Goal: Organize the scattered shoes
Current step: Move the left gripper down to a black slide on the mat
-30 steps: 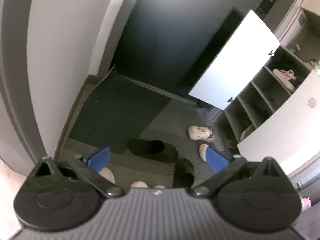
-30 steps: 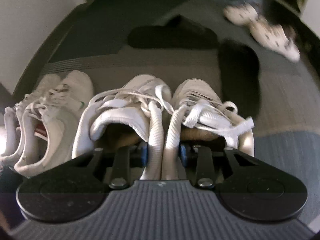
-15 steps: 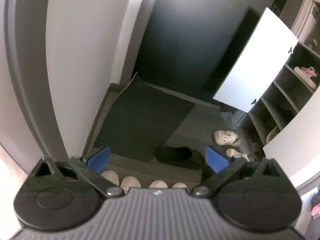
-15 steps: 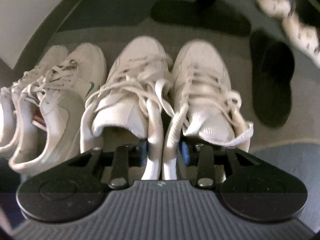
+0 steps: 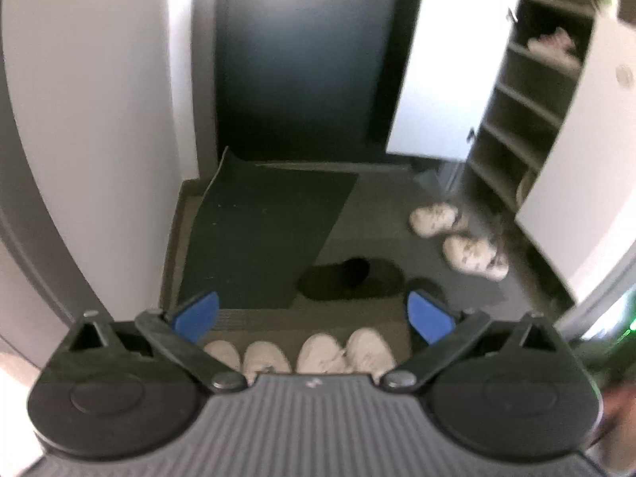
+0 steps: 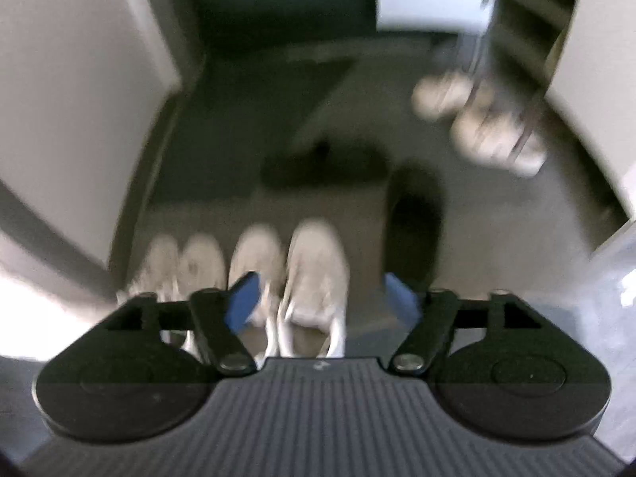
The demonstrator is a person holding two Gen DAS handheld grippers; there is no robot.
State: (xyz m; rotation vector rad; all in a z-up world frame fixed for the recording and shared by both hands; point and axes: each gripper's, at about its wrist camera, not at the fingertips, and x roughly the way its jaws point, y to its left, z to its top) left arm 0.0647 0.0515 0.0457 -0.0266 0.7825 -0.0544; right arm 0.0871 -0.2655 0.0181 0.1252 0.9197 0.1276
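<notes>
My right gripper (image 6: pixel 324 294) sits at the bottom centre of its blurred view with its blue-padded jaws spreading apart and nothing clamped between them; through the gap I see the pair of white lace-up sneakers (image 6: pixel 292 274) lying on the floor below, clear of the pads. To the left of that pair, in the lower left, lies a second pair of white sneakers (image 6: pixel 181 264), side by side with the first so that all four toes point up the frame in one row. My left gripper (image 5: pixel 312 312) is likewise spread wide and empty, its blue pads (image 5: pixel 196 314) framing the floor in the lower middle of its view, and the same row of four white toes shows just above its ribbed black body. Beyond the row, near the centre of the left view, a black slipper (image 5: pixel 349 280) lies crosswise at the edge of a dark rectangular doormat (image 5: pixel 262 238); its black mate (image 6: pixel 413 222) stands lengthwise right of centre in the right view. Further out, in the right middle of the left view, two cream perforated clogs (image 5: pixel 457 236) lie loose in front of a white shoe cabinet with open shelves (image 5: pixel 528 103), its white door (image 5: pixel 445 63) swung open in the upper right; a pale shoe with pink trim (image 5: pixel 554 45) rests on an upper shelf.
</notes>
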